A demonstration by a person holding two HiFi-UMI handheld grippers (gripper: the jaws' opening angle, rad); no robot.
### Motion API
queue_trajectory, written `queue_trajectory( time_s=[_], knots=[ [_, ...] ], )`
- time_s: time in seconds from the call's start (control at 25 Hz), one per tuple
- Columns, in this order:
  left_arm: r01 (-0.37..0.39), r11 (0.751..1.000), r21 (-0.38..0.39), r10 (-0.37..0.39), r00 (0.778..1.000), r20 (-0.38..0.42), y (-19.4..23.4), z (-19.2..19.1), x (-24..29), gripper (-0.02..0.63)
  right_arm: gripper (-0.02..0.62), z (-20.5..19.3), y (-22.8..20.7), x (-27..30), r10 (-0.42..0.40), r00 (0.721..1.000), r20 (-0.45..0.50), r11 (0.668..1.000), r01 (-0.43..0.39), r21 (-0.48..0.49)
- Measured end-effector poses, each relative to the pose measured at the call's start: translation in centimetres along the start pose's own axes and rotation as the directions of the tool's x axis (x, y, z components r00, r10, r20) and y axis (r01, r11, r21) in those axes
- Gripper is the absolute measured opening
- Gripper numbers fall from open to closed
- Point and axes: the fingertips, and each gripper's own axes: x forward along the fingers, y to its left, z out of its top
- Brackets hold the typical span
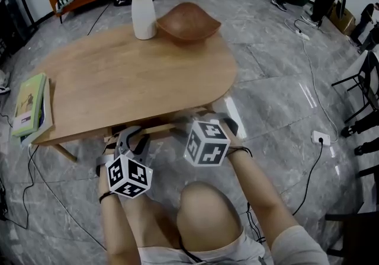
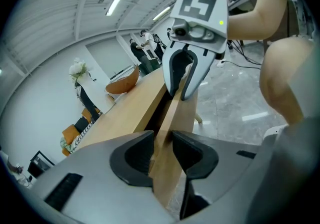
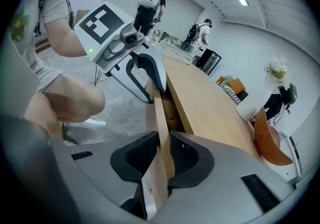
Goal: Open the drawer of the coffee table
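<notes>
One pale wooden drawer (image 1: 163, 130) sat ajar, lower centre; both tools clamped its front panel: left hand-held gripper (image 2: 161, 154), right hand-held gripper (image 3: 162, 154).

My left gripper (image 2: 162, 155) and right gripper (image 3: 161, 154) are grey-bodied, with black ribbed pads (image 3: 141, 154). Each carries a white cube (image 1: 128, 176) printed with black square markers. I see dark wristbands (image 1: 106, 197) and a light short sleeve (image 1: 296, 245).
</notes>
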Motion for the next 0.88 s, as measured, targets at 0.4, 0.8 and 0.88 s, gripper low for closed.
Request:
queue_trajectory(
  time_s=[0.4,0.8,0.88],
  knots=[
    [-0.023,1.0,0.007,0.023,1.0,0.01,-0.6,0.0,-0.5,0.124,0.089,0.1,0.4,-0.5,-0.057,0.997,0.049,0.994,0.052,0.095],
    [-0.028,1.0,0.013,0.027,1.0,0.013,-1.2,0.1,-1.1,0.124,0.095,0.2,0.9,-1.0,-0.113,0.991,0.07,0.981,0.1,0.165],
    [-0.03,0.999,0.013,0.03,0.999,0.016,-1.4,0.1,-1.2,0.123,0.095,0.1,1.1,-1.1,-0.111,0.991,0.069,0.981,0.098,0.169]
  ],
)
